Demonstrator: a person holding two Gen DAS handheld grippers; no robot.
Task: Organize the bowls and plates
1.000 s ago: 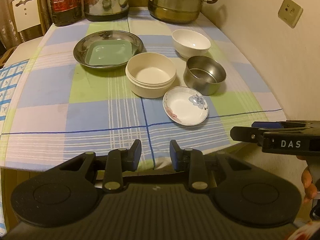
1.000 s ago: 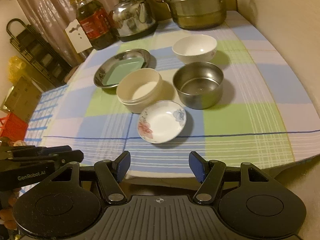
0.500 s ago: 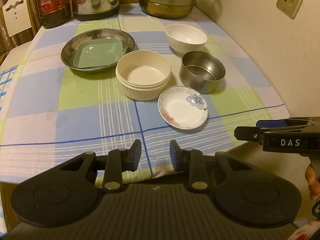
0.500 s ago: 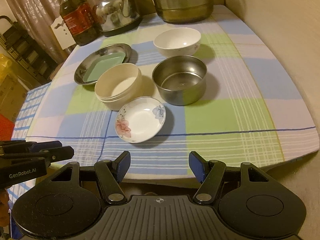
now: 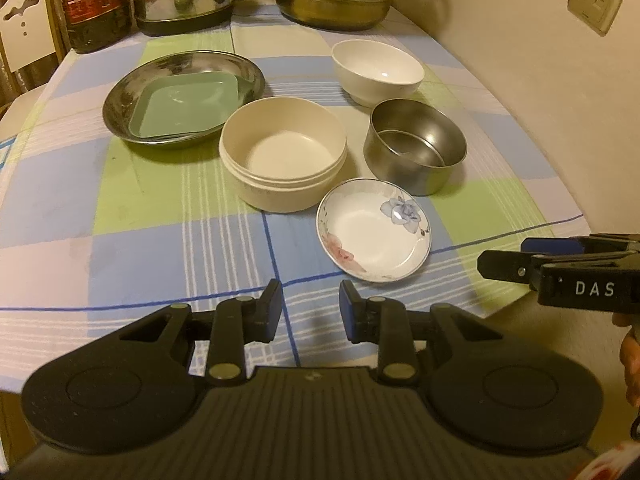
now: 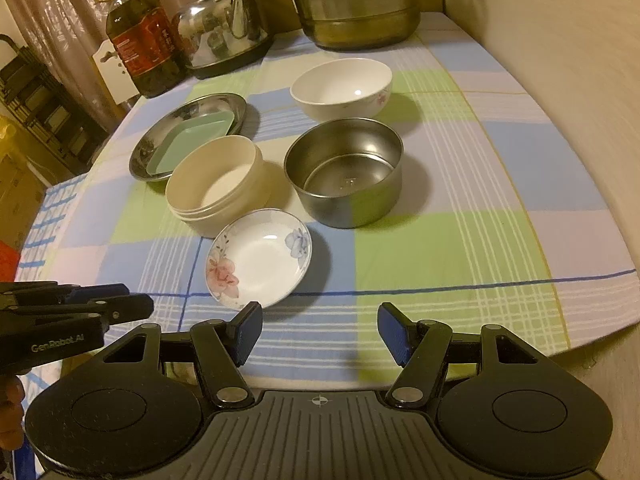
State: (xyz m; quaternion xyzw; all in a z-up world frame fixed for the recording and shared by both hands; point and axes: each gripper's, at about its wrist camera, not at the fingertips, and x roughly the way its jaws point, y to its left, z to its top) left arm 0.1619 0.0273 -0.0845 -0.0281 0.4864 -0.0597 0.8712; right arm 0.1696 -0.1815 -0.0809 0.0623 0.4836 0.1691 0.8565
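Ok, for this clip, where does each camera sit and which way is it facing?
Left wrist: on the left gripper, at the table's near edge, facing the dishes; the right gripper and some fingers show at right.
Right wrist: on the right gripper, further right, facing likewise; the left gripper shows at left.
Shared: floral saucer, cream bowl, steel bowl, white bowl, green dish in steel plate.

Tabletop (image 6: 460, 216) under checked cloth, blue, green, pink squares. Cream wall (image 5: 520, 60) right of tabletop, wall socket (image 5: 595, 1) on it. Curtain (image 6: 60, 12) behind tabletop's far left corner; dark rack (image 6: 36, 108) left of tabletop. Warm, dim yellow light.
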